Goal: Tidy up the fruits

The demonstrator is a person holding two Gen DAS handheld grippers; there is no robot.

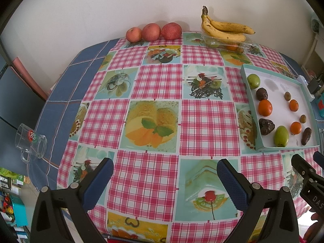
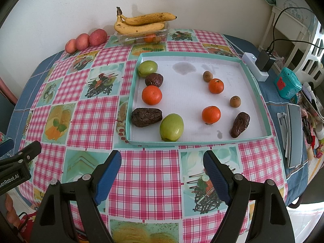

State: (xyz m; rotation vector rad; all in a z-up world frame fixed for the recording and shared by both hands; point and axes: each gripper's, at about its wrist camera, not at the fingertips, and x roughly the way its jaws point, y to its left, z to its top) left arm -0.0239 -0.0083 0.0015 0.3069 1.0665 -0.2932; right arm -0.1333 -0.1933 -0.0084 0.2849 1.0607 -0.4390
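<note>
A shallow teal-rimmed white tray [image 2: 239, 60] [image 1: 269, 69] holds three oranges [image 2: 151, 94], two green fruits [image 2: 171, 127], three wrinkled dark fruits [image 2: 146, 117] and two small brown ones [image 2: 235, 101]. Three red apples [image 1: 154, 32] [image 2: 87, 40] line the wall. Bananas [image 1: 224, 29] [image 2: 141, 23] lie on a clear plastic box [image 2: 162, 32]. My left gripper [image 1: 165, 175] is open and empty over the tablecloth, left of the tray. My right gripper [image 2: 162, 167] is open and empty just in front of the tray's near rim.
A glass mug [image 1: 30, 141] lies on its side at the table's left edge. Right of the tray are a white power strip with charger [image 2: 257, 64], a teal box [image 2: 287, 85] and a phone [image 2: 294, 135]. The table [image 2: 91, 119] has a checked fruit-print cloth.
</note>
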